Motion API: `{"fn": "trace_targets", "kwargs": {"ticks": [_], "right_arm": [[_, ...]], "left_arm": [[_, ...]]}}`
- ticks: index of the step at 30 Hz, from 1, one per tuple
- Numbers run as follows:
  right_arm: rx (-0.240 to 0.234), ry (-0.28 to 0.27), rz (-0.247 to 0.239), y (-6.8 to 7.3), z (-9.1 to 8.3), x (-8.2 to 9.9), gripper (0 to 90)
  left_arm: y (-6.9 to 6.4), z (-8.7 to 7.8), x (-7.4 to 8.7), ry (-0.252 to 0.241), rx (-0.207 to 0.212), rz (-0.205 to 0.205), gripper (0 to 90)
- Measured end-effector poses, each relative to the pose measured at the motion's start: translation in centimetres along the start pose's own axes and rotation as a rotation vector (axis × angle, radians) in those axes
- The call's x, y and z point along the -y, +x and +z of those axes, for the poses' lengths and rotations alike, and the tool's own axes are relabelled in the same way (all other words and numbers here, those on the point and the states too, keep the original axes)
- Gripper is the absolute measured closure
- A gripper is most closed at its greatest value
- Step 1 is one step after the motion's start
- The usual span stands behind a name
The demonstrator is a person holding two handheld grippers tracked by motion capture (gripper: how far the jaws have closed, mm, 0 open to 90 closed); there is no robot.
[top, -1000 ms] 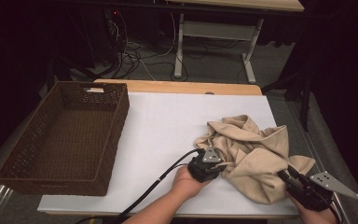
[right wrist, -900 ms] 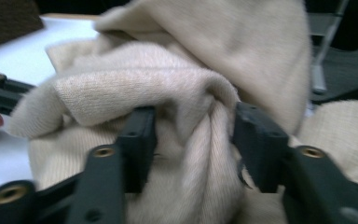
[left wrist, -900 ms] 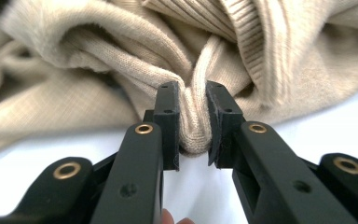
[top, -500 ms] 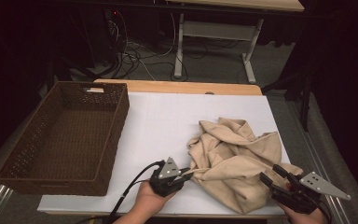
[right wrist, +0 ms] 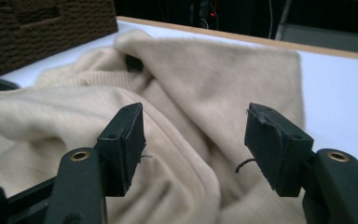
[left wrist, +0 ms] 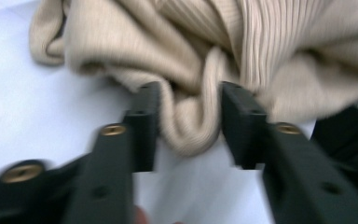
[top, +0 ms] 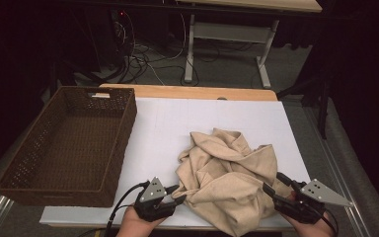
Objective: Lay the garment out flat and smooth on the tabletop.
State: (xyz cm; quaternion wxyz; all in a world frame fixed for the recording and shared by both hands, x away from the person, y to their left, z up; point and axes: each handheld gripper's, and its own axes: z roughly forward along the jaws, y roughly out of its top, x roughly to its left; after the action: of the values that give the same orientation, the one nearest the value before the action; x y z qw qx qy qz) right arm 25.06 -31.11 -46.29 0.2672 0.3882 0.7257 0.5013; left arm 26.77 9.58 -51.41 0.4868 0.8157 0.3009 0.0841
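Beige sweater [top: 229,182] lay crumpled on the white worktop [top: 202,118], in its near right part, with the lower hem hanging over the near edge. The heap ran roughly from the near edge up toward the worktop's middle; no clear long axis, and which end was the collar could not be told. Bare worktop stayed open behind the sweater toward the far edge, and in a strip between the sweater and the wicker basket [top: 69,143], which sat along the left edge, overhanging it.

Left gripper [top: 175,193] sat at the near edge just left of the sweater. Its jaws had just been opening and stood part open, with a ribbed fold between them [left wrist: 189,126], pads not clearly pressing on it. Right gripper [top: 276,183] was at the near right corner, jaws half apart and level over the sweater [right wrist: 191,140], gripping nothing
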Motion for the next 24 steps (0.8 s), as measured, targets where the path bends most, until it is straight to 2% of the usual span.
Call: {"fn": "trace_targets", "kwargs": {"ticks": [1, 3, 4, 5, 7, 9, 11, 13, 15, 16, 17, 18, 19, 20, 22, 24], "right_arm": [[-0.006, -0.004, -0.007, 0.3, 0.2, -0.3, 38.4], [-0.019, -0.006, -0.030, 0.8, 0.8, -1.1, 38.0], [-0.025, -0.009, -0.043, 1.0, 1.1, -1.6, 37.9], [-0.025, -0.009, -0.043, 1.0, 1.1, -1.6, 37.9], [-0.041, -0.006, -0.066, 1.5, 2.4, -2.7, 37.9], [-0.040, 0.009, -0.102, 2.0, 4.0, -3.7, 37.9], [-0.047, 0.037, -0.132, 2.5, 5.9, -4.7, 37.7], [-0.055, 0.073, -0.168, 3.1, 7.7, -5.5, 37.6], [-0.044, 0.112, -0.210, 3.6, 9.3, -5.7, 38.0], [-0.035, 0.151, -0.228, 3.7, 10.2, -5.7, 40.5], [-0.028, 0.180, -0.239, 3.7, 10.8, -5.5, 49.3], [-0.011, 0.196, -0.255, 3.7, 11.0, -5.4, 71.5], [0.001, 0.187, -0.265, 3.5, 10.9, -5.2, 81.4], [0.013, 0.153, -0.236, 3.1, 10.5, -5.1, 84.8], [0.035, 0.106, -0.193, 2.2, 9.5, -5.0, 85.1], [0.051, 0.086, -0.177, 1.6, 8.8, -5.0, 85.0]], "left_arm": [[0.2, 0.0, -0.7, -0.045, -0.002, -0.013, 42.9], [0.3, 0.0, -1.5, -0.076, -0.026, -0.013, 35.2], [0.3, 0.0, -1.5, -0.076, -0.026, -0.013, 30.1], [0.5, 0.2, -2.0, -0.082, -0.037, -0.015, 30.1], [1.1, 1.0, -3.0, -0.063, -0.053, -0.040, 18.7], [1.9, 1.8, -3.3, -0.066, -0.072, -0.056, 17.0], [2.4, 2.4, -3.3, -0.059, -0.070, -0.082, 16.7], [2.5, 2.7, -3.1, -0.053, -0.063, -0.067, 16.9], [2.4, 2.6, -2.9, -0.051, -0.048, -0.064, 17.0], [2.4, 2.5, -2.9, -0.059, -0.040, -0.067, 17.0], [2.3, 2.4, -2.9, -0.064, -0.038, -0.062, 17.0], [2.3, 2.3, -2.8, -0.064, -0.037, -0.058, 17.0], [2.2, 2.2, -2.8, -0.063, -0.031, -0.056, 16.9], [2.2, 2.2, -2.7, -0.064, -0.028, -0.057, 16.8], [2.2, 2.2, -2.6, -0.061, -0.028, -0.056, 16.7], [2.3, 2.1, -2.5, -0.061, -0.026, -0.052, 16.8]]}}
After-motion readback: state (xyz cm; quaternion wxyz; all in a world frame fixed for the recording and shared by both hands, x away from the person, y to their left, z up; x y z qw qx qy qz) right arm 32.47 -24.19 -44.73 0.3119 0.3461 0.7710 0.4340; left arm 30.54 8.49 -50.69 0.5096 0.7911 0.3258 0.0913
